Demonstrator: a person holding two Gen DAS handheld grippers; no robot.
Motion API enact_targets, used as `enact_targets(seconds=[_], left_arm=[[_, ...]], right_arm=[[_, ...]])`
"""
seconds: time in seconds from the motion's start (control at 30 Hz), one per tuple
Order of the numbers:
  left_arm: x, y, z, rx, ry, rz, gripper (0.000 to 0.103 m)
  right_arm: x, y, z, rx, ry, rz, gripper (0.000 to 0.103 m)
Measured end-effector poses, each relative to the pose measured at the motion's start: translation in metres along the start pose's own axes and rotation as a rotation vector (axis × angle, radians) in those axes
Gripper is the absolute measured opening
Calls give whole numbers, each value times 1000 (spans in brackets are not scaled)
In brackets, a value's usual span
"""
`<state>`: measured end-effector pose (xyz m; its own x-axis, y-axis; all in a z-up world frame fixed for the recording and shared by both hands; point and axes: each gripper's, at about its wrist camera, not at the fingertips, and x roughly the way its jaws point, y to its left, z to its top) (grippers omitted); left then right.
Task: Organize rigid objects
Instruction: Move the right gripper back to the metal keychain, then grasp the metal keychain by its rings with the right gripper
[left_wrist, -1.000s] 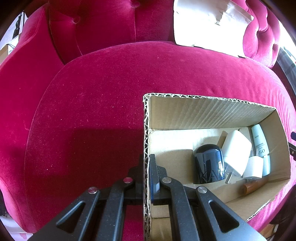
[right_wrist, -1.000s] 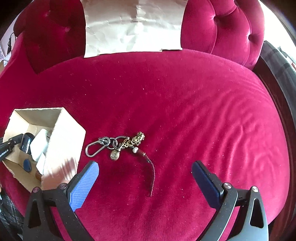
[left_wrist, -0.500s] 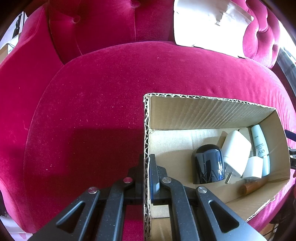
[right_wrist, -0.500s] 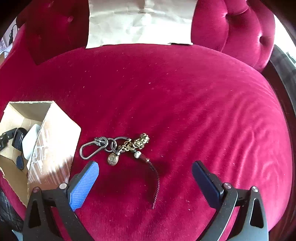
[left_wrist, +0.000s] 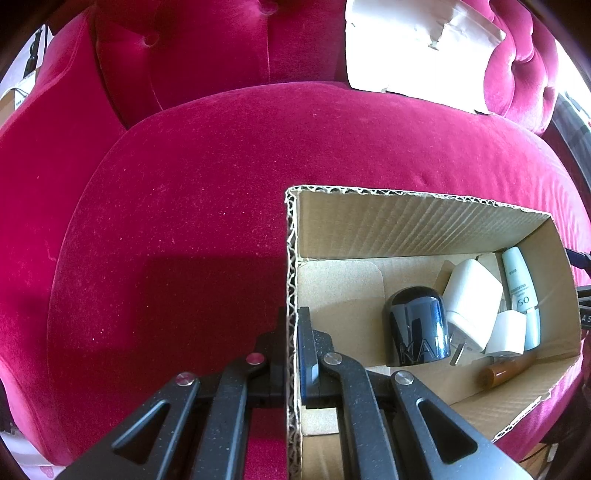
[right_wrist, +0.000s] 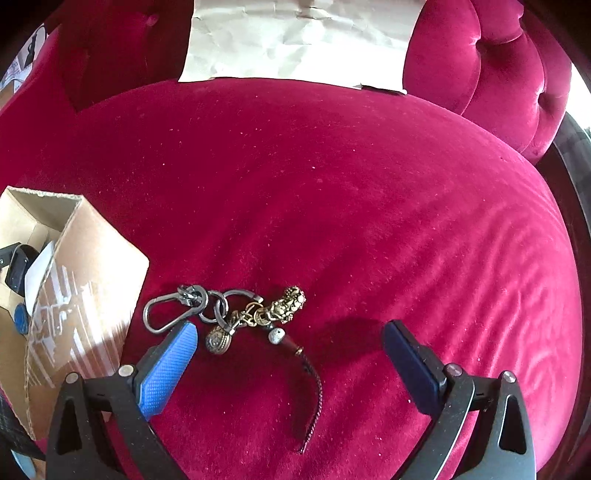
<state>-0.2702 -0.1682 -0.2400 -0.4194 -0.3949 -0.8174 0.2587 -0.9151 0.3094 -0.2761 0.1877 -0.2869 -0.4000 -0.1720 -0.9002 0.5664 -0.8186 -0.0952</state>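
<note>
The left tool (left_wrist: 292, 332) is clamped on the cardboard box (left_wrist: 406, 225) wall; the right tool (right_wrist: 290, 341), spread apart, hovers over the keychain (right_wrist: 236, 314).

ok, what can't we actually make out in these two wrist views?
- Left wrist: the left hand-held gripper is shut on the cardboard box wall, which hides the outer finger's pad.
- Left wrist: the brown item is partly hidden behind the white blocks; I cannot identify it.
- Left wrist: the dark jar lettering is too blurred to read.
- Right wrist: the box contents are cut off by the left edge.
- Right wrist: the keychain charms are too small to read between the open right hand-held gripper fingers.
</note>
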Motion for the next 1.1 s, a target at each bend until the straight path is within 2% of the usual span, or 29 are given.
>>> enact_targets(seconds=[0.53, 0.63, 0.7, 0.73, 0.77, 0.8, 1.07, 1.1], left_arm=[[1, -1, 1, 7, -3, 5, 3], [1, -1, 1, 6, -3, 6, 3], [1, -1, 1, 7, -4, 6, 3], [1, -1, 1, 6, -4, 6, 3], [1, -1, 1, 6, -4, 6, 3], [1, -1, 1, 6, -4, 6, 3], [1, -1, 1, 8, -4, 7, 3], [1, -2, 1, 7, -4, 7, 3]], right_arm=[[1, 0, 3, 14, 3, -1, 101], [-4, 4, 2, 10, -21, 3, 82], [-9, 6, 4, 6, -40, 17, 52], [-11, 6, 4, 7, -44, 19, 43], [-12, 7, 4, 6, -46, 18, 30], [-12, 6, 5, 9, -49, 15, 24], [-18, 7, 6, 22, -45, 16, 19], [-20, 8, 6, 23, -45, 16, 16]])
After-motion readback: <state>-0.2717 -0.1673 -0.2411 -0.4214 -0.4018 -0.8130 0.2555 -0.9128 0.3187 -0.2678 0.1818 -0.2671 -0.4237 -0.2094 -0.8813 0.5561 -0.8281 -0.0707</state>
